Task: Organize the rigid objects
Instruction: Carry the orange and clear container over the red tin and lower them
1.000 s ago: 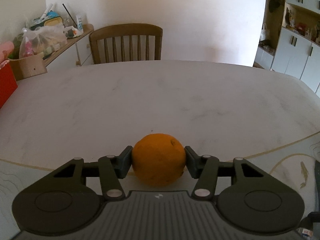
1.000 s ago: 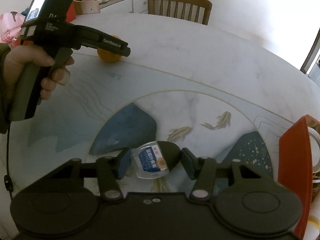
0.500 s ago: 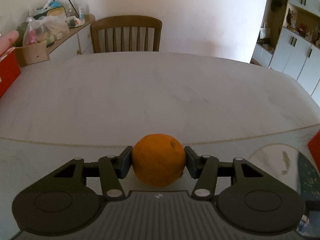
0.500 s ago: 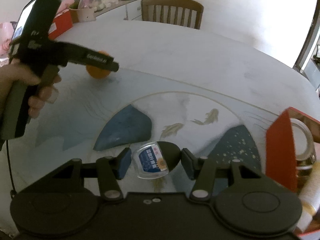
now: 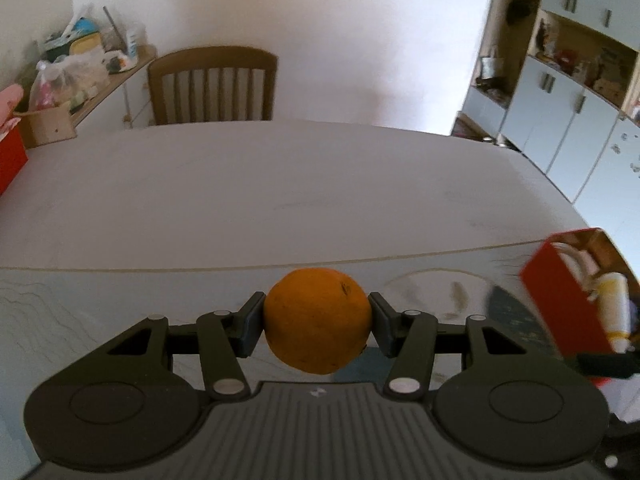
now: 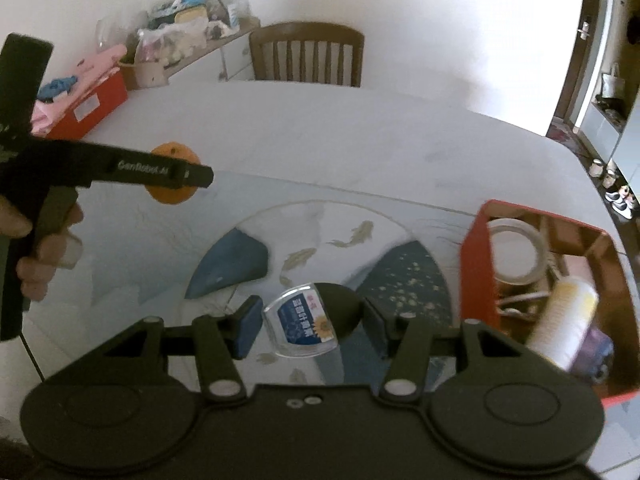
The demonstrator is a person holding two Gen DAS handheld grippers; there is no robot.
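My left gripper (image 5: 317,322) is shut on an orange (image 5: 318,320) and holds it above the table. In the right wrist view the orange (image 6: 173,196) shows behind the left gripper's body at the left. My right gripper (image 6: 310,326) is shut on a small clear plastic container with a blue label (image 6: 306,327), held above the table. An open red box (image 6: 472,264) stands to the right of it, with a tape roll (image 6: 514,256) and a white bottle (image 6: 564,324) inside. The box also shows at the right of the left wrist view (image 5: 560,300).
The oval table (image 5: 280,184) has a white marble top and a painted mat with fish (image 6: 348,236). A wooden chair (image 5: 212,86) stands at the far side. A red box with pink cloth (image 6: 88,108) sits at the table's far left. A cluttered sideboard (image 5: 80,72) and cabinets (image 5: 568,120) line the walls.
Both grippers have lifted and swung to the right with their loads. The open red box has come much further into both views.
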